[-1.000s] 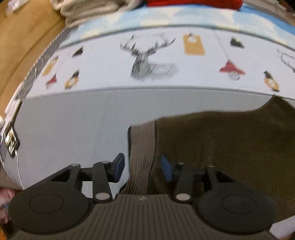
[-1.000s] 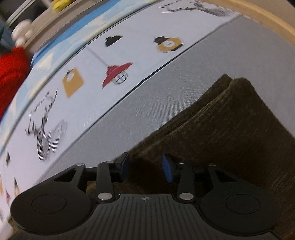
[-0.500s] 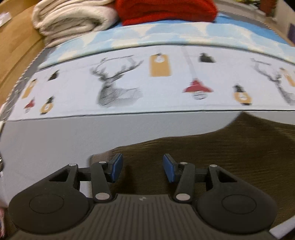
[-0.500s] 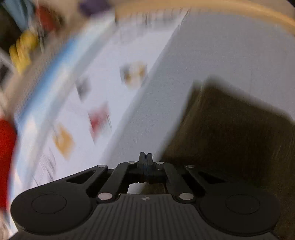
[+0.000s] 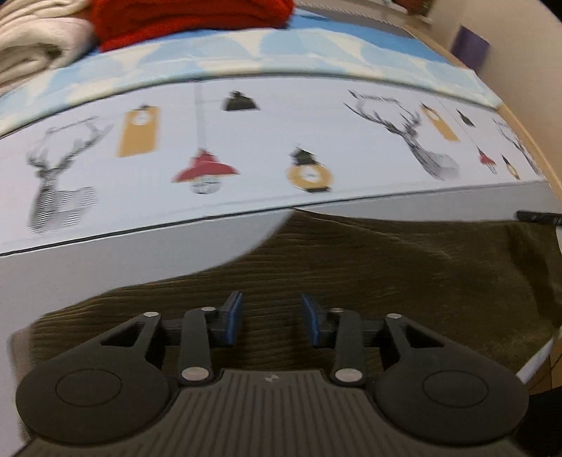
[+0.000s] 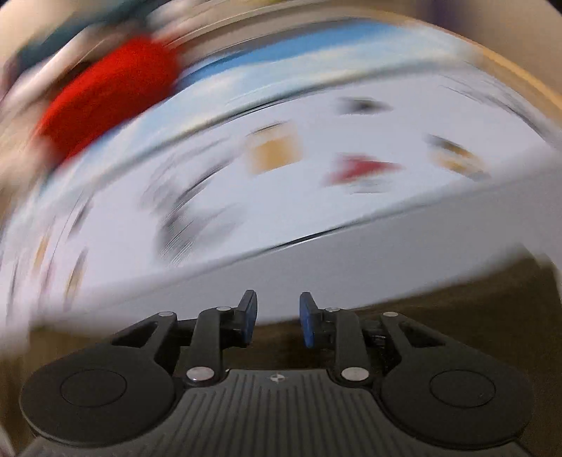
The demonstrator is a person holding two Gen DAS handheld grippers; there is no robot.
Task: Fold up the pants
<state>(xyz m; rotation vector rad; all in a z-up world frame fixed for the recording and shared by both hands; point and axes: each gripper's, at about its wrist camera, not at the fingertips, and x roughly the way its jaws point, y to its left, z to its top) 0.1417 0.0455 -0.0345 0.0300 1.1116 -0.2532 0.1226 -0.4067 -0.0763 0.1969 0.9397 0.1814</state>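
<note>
The dark olive corduroy pants (image 5: 404, 274) lie flat on the grey bed surface, spreading to the right in the left wrist view. My left gripper (image 5: 271, 318) is open and empty, its blue pads just above the pants. In the right wrist view, which is heavily blurred, the pants (image 6: 474, 306) fill the lower right. My right gripper (image 6: 277, 318) is open and empty over the pants' far edge.
A white printed sheet with deer and lamp drawings (image 5: 246, 151) and a blue strip (image 5: 316, 45) lie beyond the pants. A red folded garment (image 5: 189, 17) and cream blankets (image 5: 28, 52) are stacked at the back. A wooden edge (image 5: 527, 133) runs on the right.
The right gripper, shut half a second ago, has opened and swung fast to face the sheet. The left gripper has moved right over the pants, staying open.
</note>
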